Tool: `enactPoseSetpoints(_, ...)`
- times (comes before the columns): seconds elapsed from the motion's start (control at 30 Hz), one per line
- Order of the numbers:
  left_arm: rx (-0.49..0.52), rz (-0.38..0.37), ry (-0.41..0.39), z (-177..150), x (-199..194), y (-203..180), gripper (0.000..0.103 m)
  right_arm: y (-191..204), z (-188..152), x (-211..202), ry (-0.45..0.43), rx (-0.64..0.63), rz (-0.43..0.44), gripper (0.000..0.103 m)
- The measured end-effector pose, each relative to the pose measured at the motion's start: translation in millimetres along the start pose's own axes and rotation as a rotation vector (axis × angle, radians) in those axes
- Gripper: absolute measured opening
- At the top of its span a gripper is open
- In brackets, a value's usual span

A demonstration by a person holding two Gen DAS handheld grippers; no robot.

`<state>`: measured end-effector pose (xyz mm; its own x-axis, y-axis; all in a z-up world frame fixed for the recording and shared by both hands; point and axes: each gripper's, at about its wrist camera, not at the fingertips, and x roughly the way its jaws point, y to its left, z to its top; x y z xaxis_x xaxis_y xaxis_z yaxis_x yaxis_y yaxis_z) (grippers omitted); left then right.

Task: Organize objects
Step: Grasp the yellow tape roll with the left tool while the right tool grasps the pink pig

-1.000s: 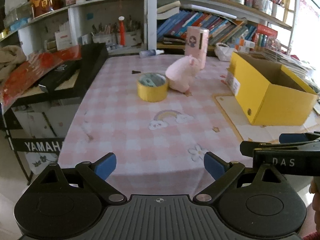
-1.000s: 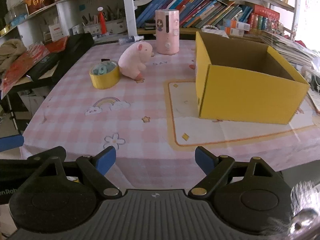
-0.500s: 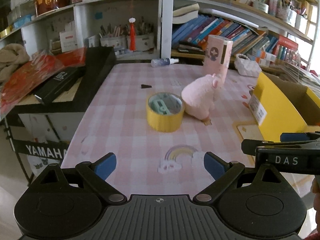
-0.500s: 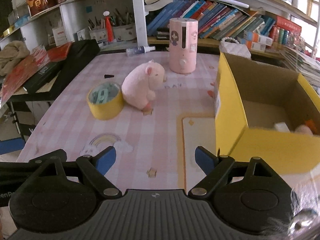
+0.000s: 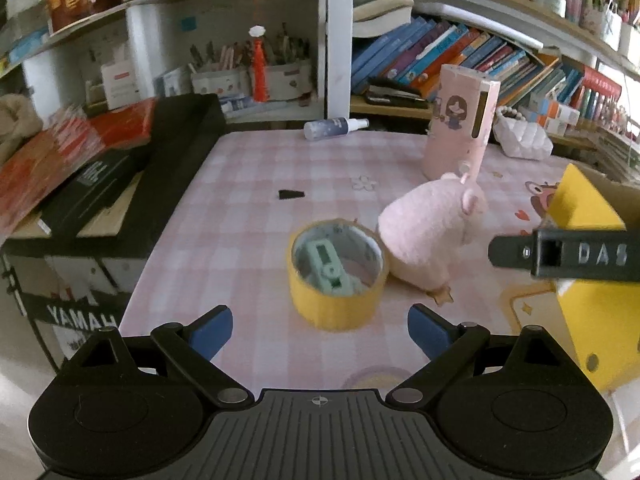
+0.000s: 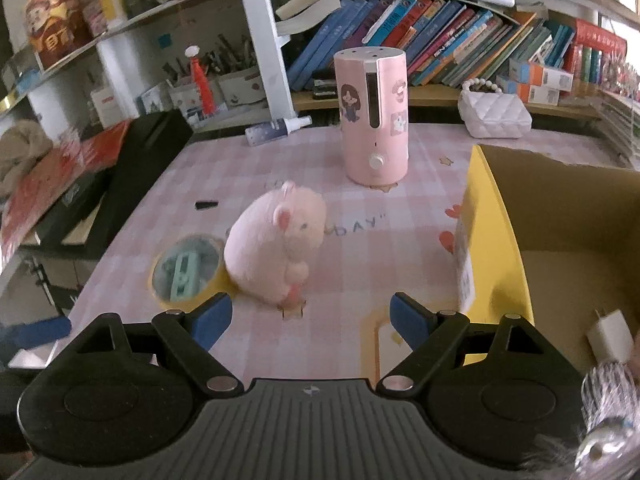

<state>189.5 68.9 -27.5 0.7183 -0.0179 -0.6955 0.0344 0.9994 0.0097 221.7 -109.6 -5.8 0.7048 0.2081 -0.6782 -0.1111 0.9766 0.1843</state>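
A yellow tape roll [image 5: 338, 280] with a green object inside it [image 5: 328, 266] sits on the pink checked tablecloth, just ahead of my open, empty left gripper [image 5: 320, 330]. A pink plush pig [image 5: 428, 236] touches the roll's right side. In the right wrist view the pig [image 6: 276, 254] sits just ahead of my open, empty right gripper [image 6: 310, 320], with the tape roll [image 6: 186, 270] to its left. The open yellow cardboard box [image 6: 492, 240] stands to the right, with a white charger [image 6: 610, 334] inside.
A pink humidifier [image 6: 374, 114] stands behind the pig. A spray bottle [image 5: 334, 128] lies at the table's back edge and a small black piece [image 5: 291, 194] lies on the cloth. A black keyboard case [image 5: 120, 176] borders the table's left side. Bookshelves rise behind.
Both grippers have moved forward over the table toward the tape roll and the pig, which now appear much nearer. Both grippers stayed open.
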Motion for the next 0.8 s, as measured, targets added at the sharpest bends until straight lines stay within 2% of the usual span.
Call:
enactPoseSetpoints(0.27, 0.052, -0.025, 0.039, 18.2, 46.3, -10.2, 0.096, -5.4, 33.6, 42.6, 0.023, 0.072, 0.075, 0.090)
enactPoseSetpoints(0.53, 0.083, -0.017, 0.081, 22.8, 85.5, -15.8, 0.095, 0.5, 46.2, 83.9, 0.063, 0.076, 0.113, 0.092)
enactPoseSetpoints(0.6, 0.083, -0.014, 0.089, 22.9, 91.5, -15.7, 0.094, 1.4, 47.1, 94.0, 0.078, 0.080, 0.121, 0.092)
enactPoseSetpoints(0.7, 0.084, -0.013, 0.086, 23.2, 94.8, -15.3, 0.084, 2.4, 47.3, 105.5, 0.086, 0.086, 0.132, 0.091)
enactPoseSetpoints(0.77, 0.063, -0.023, 0.082, 23.0, 93.3, -12.7, 0.084, 2.0, 47.4, 109.3, 0.084, 0.087, 0.143, 0.083)
enactPoseSetpoints(0.8, 0.056, -0.028, 0.076, 23.1, 91.1, -11.6, 0.084, 1.4, 47.6, 110.0, 0.081, 0.085, 0.148, 0.070)
